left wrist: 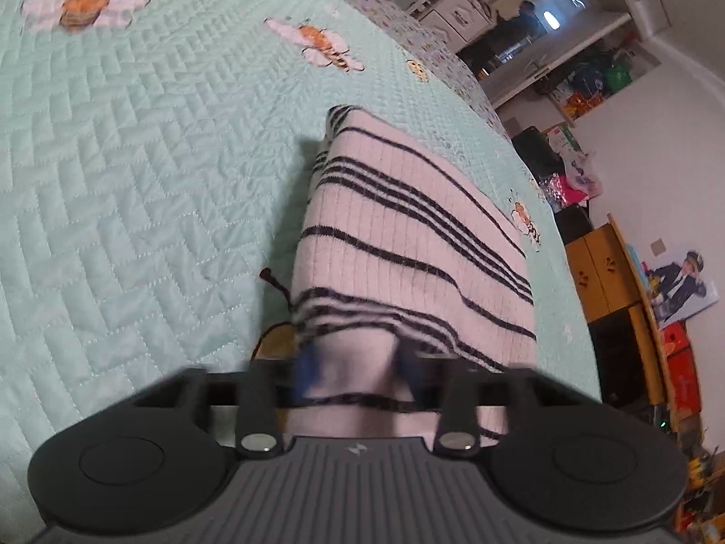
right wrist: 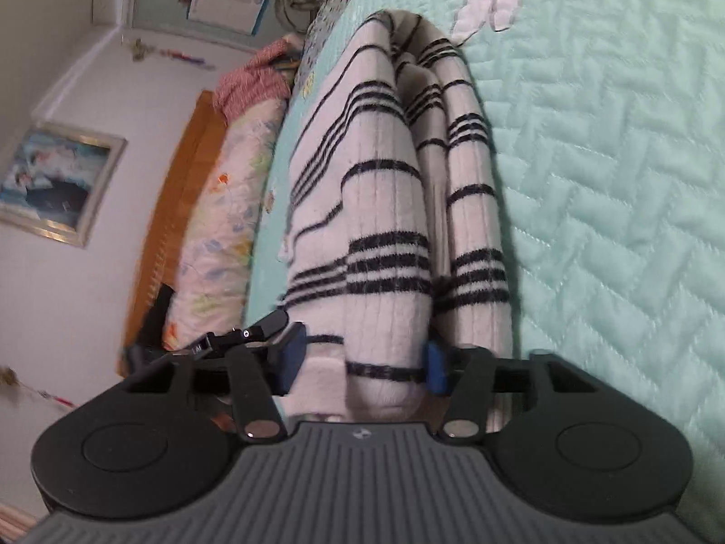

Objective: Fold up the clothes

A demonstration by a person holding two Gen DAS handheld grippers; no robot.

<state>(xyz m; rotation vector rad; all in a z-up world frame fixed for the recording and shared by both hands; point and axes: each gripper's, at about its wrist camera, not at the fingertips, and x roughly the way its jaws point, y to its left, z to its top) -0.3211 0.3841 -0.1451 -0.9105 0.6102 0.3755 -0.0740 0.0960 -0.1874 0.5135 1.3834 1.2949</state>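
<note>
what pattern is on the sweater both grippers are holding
White ribbed knit sweater with thin dark navy-to-black stripes, single and grouped; clearest in the right wrist view.

Surface: a bed (left wrist: 136, 181) under a mint-green quilted cover (right wrist: 611, 181), stitched in a herringbone pattern with embroidered bees (left wrist: 324, 45).
On it: a white sweater with dark stripes (left wrist: 408, 235), folded into a long bundle near the bed's edge.
At the head end: a pale flowered pillow (right wrist: 222, 226) against a wooden headboard (right wrist: 181, 190).
</note>
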